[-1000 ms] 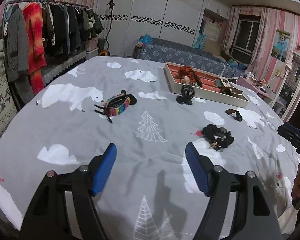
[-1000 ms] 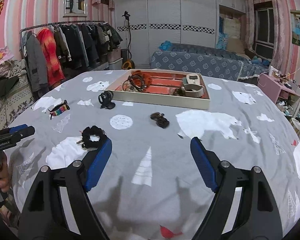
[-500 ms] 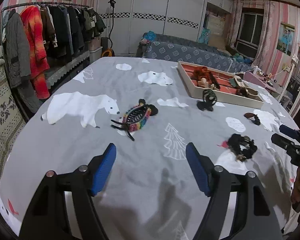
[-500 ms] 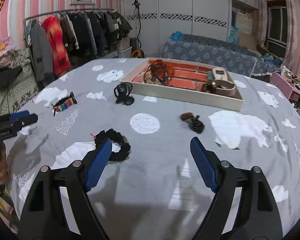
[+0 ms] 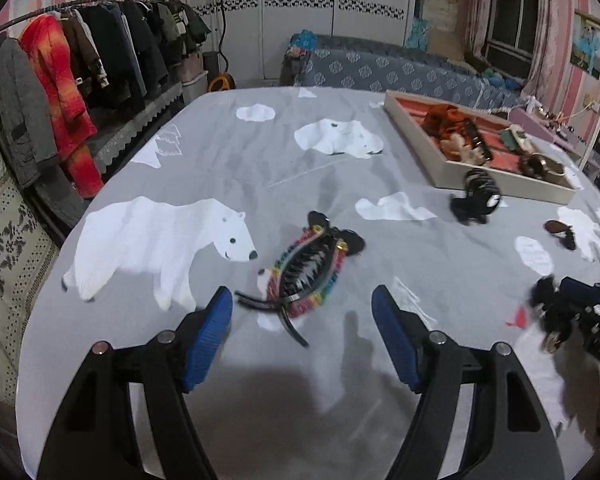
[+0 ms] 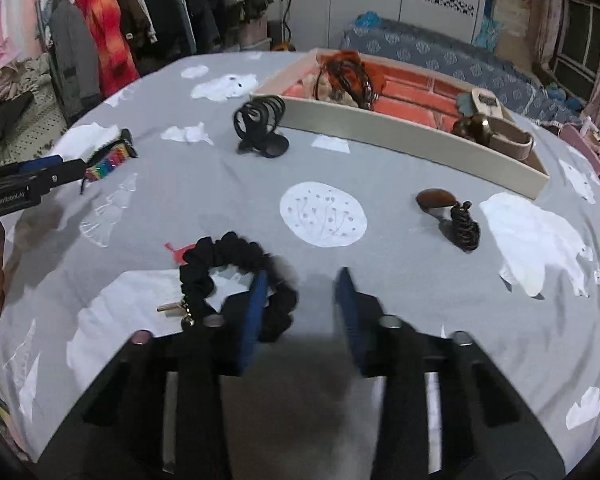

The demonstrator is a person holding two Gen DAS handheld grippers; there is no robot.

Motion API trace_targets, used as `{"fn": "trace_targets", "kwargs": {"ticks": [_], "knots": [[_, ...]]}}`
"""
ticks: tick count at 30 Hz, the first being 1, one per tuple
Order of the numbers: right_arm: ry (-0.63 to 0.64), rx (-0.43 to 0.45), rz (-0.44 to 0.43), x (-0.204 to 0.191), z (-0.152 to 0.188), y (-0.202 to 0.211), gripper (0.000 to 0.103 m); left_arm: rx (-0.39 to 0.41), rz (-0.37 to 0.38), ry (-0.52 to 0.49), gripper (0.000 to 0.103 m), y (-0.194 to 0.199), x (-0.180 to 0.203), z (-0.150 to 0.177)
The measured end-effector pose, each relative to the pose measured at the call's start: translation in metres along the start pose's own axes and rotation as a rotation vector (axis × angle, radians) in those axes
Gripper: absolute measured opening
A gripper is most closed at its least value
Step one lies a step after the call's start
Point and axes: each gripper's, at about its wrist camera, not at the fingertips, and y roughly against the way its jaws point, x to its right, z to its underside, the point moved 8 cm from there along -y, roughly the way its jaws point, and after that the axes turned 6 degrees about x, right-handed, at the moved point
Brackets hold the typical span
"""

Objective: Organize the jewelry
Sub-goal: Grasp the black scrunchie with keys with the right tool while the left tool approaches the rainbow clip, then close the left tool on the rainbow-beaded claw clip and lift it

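Now my right gripper [image 6: 300, 308] jaws have just been narrowing around the black fabric scrunchie's [image 6: 236, 276] near rim, not yet clamped, while my left gripper [image 5: 302, 332] hangs wide, empty, before the rainbow-beaded black claw clip [image 5: 308, 272].

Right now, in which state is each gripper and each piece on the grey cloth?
left gripper, open, nothing between the jaws.
right gripper, jaws just been closing, gap remains, one finger over the black scrunchie.
rainbow hair claw, shut, lying outside the tray.
black scrunchie, flat on the cloth, not lifted.
black hair claw, on the cloth beside the tray.
brown clip, lying outside the tray.
tray, partly filled.
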Motion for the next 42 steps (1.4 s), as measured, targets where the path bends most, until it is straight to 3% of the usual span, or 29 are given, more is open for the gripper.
{"fn": "trace_targets", "kwargs": {"ticks": [3, 7, 9, 11, 15, 24, 25, 26, 32, 34, 37, 42], "knots": [[-0.001, -0.002, 0.002, 0.005, -0.007, -0.009, 0.017, -0.033, 0.012, -0.010, 0.077, -0.019, -0.003, -0.002], [-0.009, 0.005, 0.001, 0.012, -0.017, -0.017, 0.016, -0.066, 0.020, -0.017, 0.077, -0.037, -0.004, 0.000], [-0.018, 0.009, -0.011, 0.014, -0.019, -0.020, 0.016, -0.080, 0.036, -0.024, 0.073, -0.043, -0.001, 0.002], [-0.023, 0.008, -0.020, 0.015, -0.020, -0.021, 0.016, -0.070, 0.044, -0.039, 0.062, -0.042, 0.002, 0.000], [-0.027, 0.015, -0.039, 0.014, -0.023, -0.022, 0.016, -0.058, 0.058, -0.054, 0.060, -0.041, 0.006, -0.001], [-0.020, 0.079, -0.058, 0.018, -0.033, 0.004, 0.015, 0.003, 0.060, -0.063, 0.059, -0.012, 0.025, -0.010], [-0.019, 0.089, -0.059, 0.019, -0.034, 0.010, 0.012, 0.014, 0.061, -0.064, 0.059, -0.005, 0.029, -0.012], [-0.020, 0.096, -0.060, 0.020, -0.036, 0.014, 0.003, 0.025, 0.061, -0.066, 0.059, 0.002, 0.033, -0.014], [-0.023, 0.172, -0.058, 0.034, -0.040, 0.055, 0.003, 0.069, 0.053, -0.084, 0.059, 0.034, 0.060, -0.018], [-0.007, 0.165, -0.056, 0.038, -0.035, 0.057, 0.005, 0.071, 0.045, -0.075, 0.059, 0.038, 0.065, -0.013], [-0.033, 0.148, -0.077, 0.045, -0.030, 0.045, 0.033, 0.060, 0.037, -0.047, 0.059, 0.038, 0.066, -0.006], [-0.022, 0.135, -0.115, 0.034, -0.038, 0.024, 0.033, 0.056, 0.025, -0.042, 0.059, 0.035, 0.065, -0.006]]}}
